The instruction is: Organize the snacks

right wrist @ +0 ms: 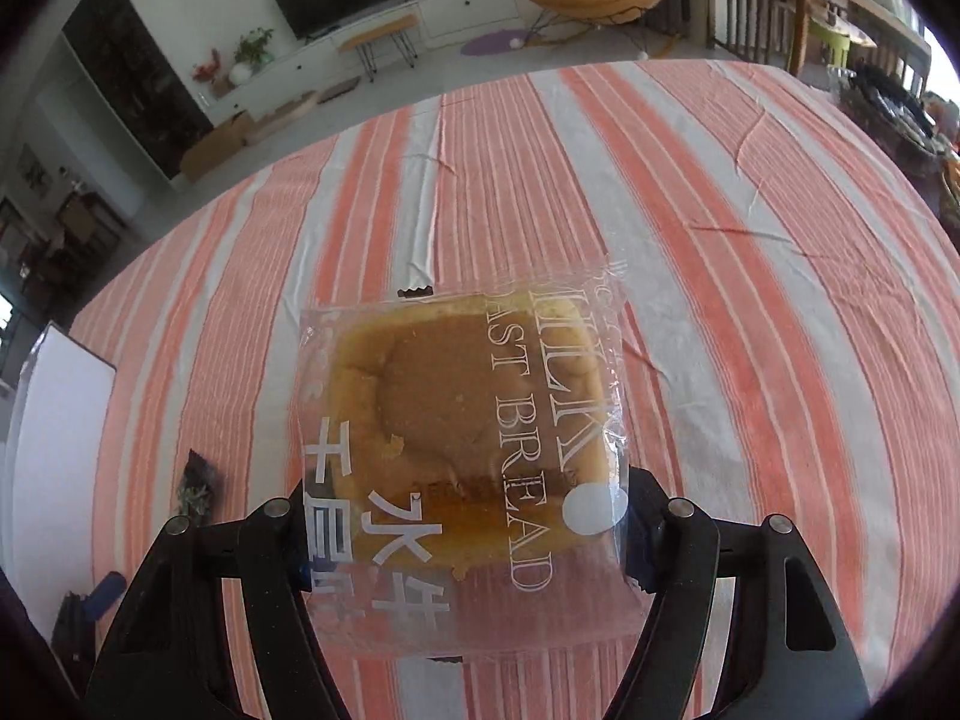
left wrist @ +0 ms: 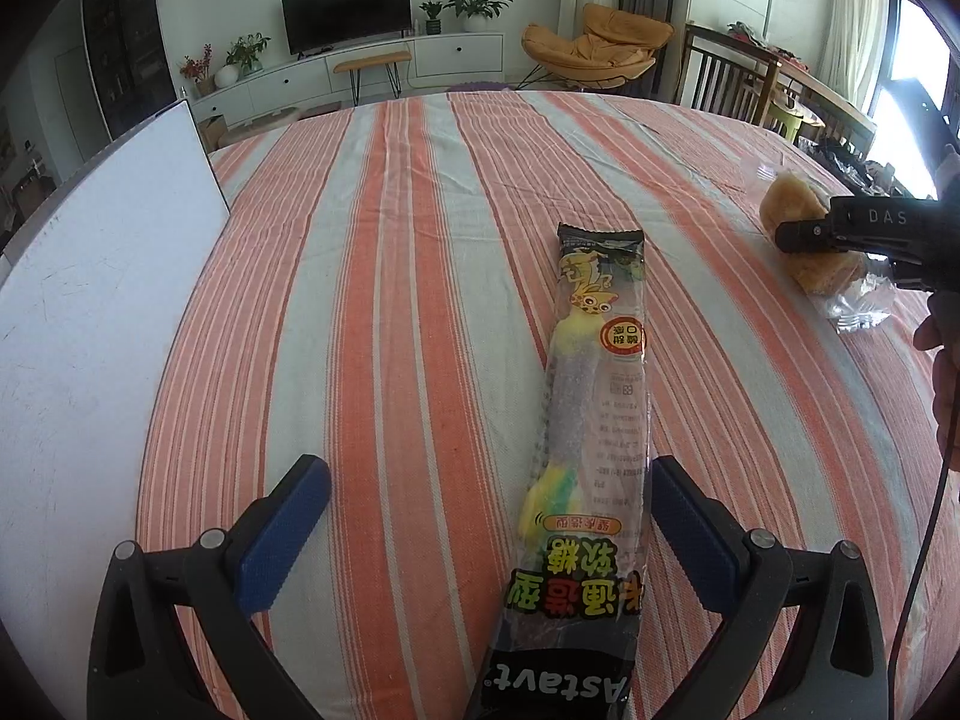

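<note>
I am holding my left gripper (left wrist: 480,534) wide over the striped tablecloth (left wrist: 384,276), its blue pads (left wrist: 282,540) standing clear on either side of the long gummy candy packet (left wrist: 585,420) that is lying flat between them (label upside down to me). My right gripper (right wrist: 462,540) is straddling the milk toast bread (right wrist: 462,414) in its clear wrapper, jaws touching its two sides. Beyond to the left, a white board (left wrist: 90,300) is lying on the cloth.

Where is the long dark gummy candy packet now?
In the left wrist view, the long dark gummy candy packet lies on the striped cloth, right of the white board.
</note>
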`<state>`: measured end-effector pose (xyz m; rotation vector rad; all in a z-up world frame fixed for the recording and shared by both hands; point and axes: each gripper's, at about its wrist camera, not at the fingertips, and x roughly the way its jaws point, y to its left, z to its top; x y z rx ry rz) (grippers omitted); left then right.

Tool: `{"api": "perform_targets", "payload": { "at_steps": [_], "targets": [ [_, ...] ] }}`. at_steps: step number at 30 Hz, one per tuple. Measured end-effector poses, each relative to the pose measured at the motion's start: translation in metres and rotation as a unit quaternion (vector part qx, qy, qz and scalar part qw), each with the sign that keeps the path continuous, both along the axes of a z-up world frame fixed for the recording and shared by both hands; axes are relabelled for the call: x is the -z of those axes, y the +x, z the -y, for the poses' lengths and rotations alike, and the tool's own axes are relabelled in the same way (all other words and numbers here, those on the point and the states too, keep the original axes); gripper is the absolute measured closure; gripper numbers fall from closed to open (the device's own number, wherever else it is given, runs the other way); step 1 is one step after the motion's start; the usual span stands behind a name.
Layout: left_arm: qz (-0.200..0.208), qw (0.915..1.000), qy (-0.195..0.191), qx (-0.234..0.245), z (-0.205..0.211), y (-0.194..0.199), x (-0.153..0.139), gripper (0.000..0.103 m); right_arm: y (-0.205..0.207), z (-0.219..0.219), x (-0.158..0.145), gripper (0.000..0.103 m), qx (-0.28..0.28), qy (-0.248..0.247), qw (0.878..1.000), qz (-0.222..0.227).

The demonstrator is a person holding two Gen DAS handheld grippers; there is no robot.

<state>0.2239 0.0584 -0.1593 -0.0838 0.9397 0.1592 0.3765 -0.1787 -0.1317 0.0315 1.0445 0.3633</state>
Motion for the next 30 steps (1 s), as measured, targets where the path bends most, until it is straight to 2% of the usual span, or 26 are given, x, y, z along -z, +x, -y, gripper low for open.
{"api": "perform_targets", "payload": {
  "at_steps": [2,4,10,14,17,20,30],
  "targets": [
    [0.0,1.0,0.0,0.0,0.0,0.0,0.0,0.0,-0.034,-0.007,0.002,0.029,-0.001,-0.048,0.999,0.026],
    [0.0,1.0,0.0,0.0,0.0,0.0,0.0,0.0,-0.069,-0.01,0.004,0.029,0.0,-0.072,0.996,0.043],
    [0.0,1.0,0.0,0.0,-0.001,0.0,0.0,0.0,-0.165,-0.009,0.007,0.027,0.031,-0.063,0.996,0.055],
    [0.0,1.0,0.0,0.0,0.0,0.0,0.0,0.0,-0.199,-0.012,0.013,0.025,0.054,-0.062,0.994,0.078],
    [0.0,1.0,0.0,0.0,0.0,0.0,0.0,0.0,-0.205,-0.017,0.016,0.021,0.074,-0.085,0.989,0.091],
    [0.0,1.0,0.0,0.0,0.0,0.0,0.0,0.0,-0.197,-0.012,0.017,0.013,0.075,-0.069,0.992,0.079],
    [0.0,1.0,0.0,0.0,0.0,0.0,0.0,0.0,-0.197,-0.01,0.017,0.012,0.074,-0.072,0.991,0.081]
  ]
}}
